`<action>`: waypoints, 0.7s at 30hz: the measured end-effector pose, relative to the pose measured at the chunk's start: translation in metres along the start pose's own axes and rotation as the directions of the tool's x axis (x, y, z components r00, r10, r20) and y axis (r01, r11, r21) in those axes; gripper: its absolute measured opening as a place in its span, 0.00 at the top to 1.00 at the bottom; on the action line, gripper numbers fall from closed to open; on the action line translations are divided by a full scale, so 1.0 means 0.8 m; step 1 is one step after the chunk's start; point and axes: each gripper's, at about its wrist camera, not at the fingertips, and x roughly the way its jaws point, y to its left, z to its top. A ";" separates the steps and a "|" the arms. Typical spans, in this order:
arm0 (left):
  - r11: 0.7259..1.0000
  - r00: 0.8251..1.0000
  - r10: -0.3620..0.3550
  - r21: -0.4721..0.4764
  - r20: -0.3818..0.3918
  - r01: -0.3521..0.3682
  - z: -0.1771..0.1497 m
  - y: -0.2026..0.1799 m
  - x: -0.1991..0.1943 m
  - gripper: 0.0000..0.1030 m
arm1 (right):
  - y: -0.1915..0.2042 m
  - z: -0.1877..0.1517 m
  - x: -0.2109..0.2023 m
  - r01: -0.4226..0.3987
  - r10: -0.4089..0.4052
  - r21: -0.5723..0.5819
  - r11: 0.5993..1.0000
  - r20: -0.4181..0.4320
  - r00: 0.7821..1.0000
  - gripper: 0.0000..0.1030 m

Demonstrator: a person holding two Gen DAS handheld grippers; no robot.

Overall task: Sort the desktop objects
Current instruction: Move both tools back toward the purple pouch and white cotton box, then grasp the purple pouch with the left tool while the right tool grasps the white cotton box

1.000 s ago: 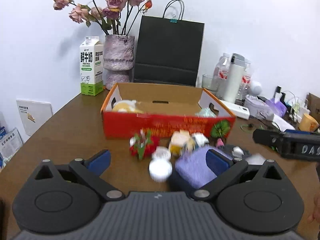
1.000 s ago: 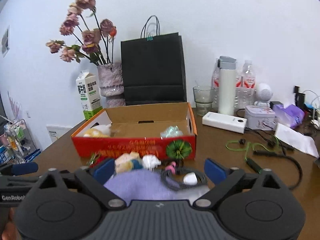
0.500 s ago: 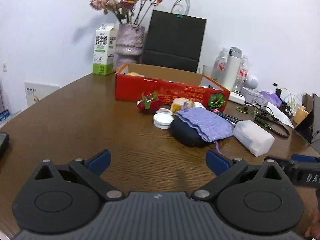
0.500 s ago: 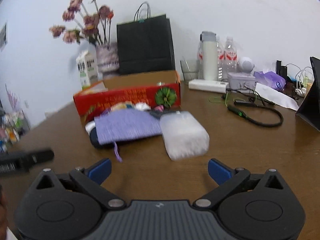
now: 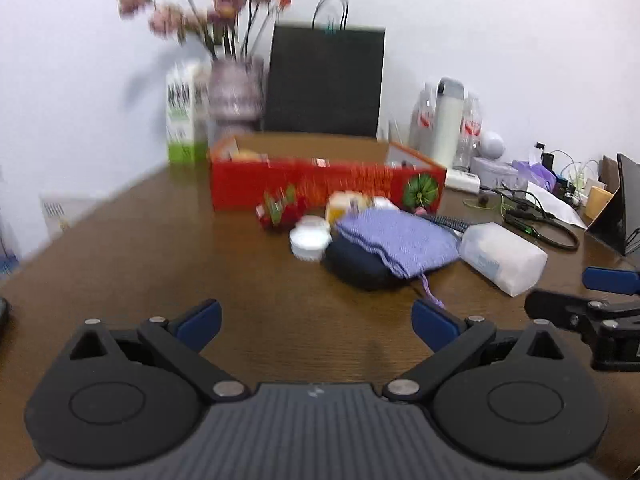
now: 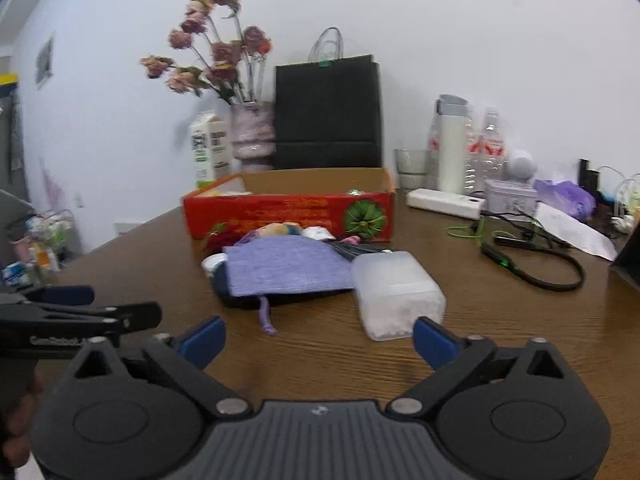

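Both claws, the left claw (image 5: pixel 316 318) and the right claw (image 6: pixel 318 338), are wide apart and hold nothing. The purple cloth bag (image 6: pixel 288 266) lies on the bench (image 5: pixel 160 248), touching the clear plastic box (image 6: pixel 396 294), near the red box (image 6: pixel 288 212).

The only legible lettering is "GenRobot" in pale print on the black body of the left gripper (image 6: pixel 80 312), at the lower left of the right wrist view. Print on the milk carton (image 6: pixel 210 152) and red box (image 6: pixel 288 216) is too blurred to read.
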 end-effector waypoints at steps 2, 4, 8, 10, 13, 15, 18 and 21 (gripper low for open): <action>0.998 0.999 -0.035 -0.050 -0.016 0.034 0.009 0.007 0.011 0.00 | -0.009 0.003 0.004 0.018 -0.019 0.029 0.999 0.023 1.000 0.05; 0.996 0.997 -0.073 -0.048 -0.014 0.073 0.020 0.006 0.024 0.00 | -0.022 0.011 0.018 0.039 -0.039 0.039 0.998 -0.003 0.999 0.05; 0.980 0.986 -0.158 0.127 0.048 0.150 0.051 -0.024 0.066 0.00 | -0.046 0.025 0.057 0.075 -0.075 0.008 0.997 -0.054 0.996 0.05; 0.982 0.991 -0.122 0.152 0.059 0.112 0.063 -0.036 0.095 0.00 | -0.055 0.032 0.072 0.069 -0.069 0.000 0.998 -0.083 0.994 0.06; 0.972 0.988 -0.145 0.179 -0.062 0.154 0.078 -0.050 0.147 0.11 | -0.063 0.039 0.097 0.052 -0.052 -0.002 0.999 -0.119 0.992 0.07; 0.972 0.984 -0.122 0.185 -0.127 0.144 0.084 -0.056 0.167 0.16 | -0.064 0.043 0.111 0.051 -0.051 -0.010 0.999 -0.143 0.988 0.10; 0.974 0.989 -0.105 0.190 -0.106 0.124 0.087 -0.057 0.163 0.43 | -0.067 0.045 0.128 0.057 -0.058 -0.015 0.998 -0.176 0.983 0.14; 0.969 0.993 -0.079 0.228 -0.089 0.097 0.085 -0.062 0.154 0.70 | -0.073 0.044 0.141 0.043 -0.036 0.031 0.999 -0.197 0.980 0.28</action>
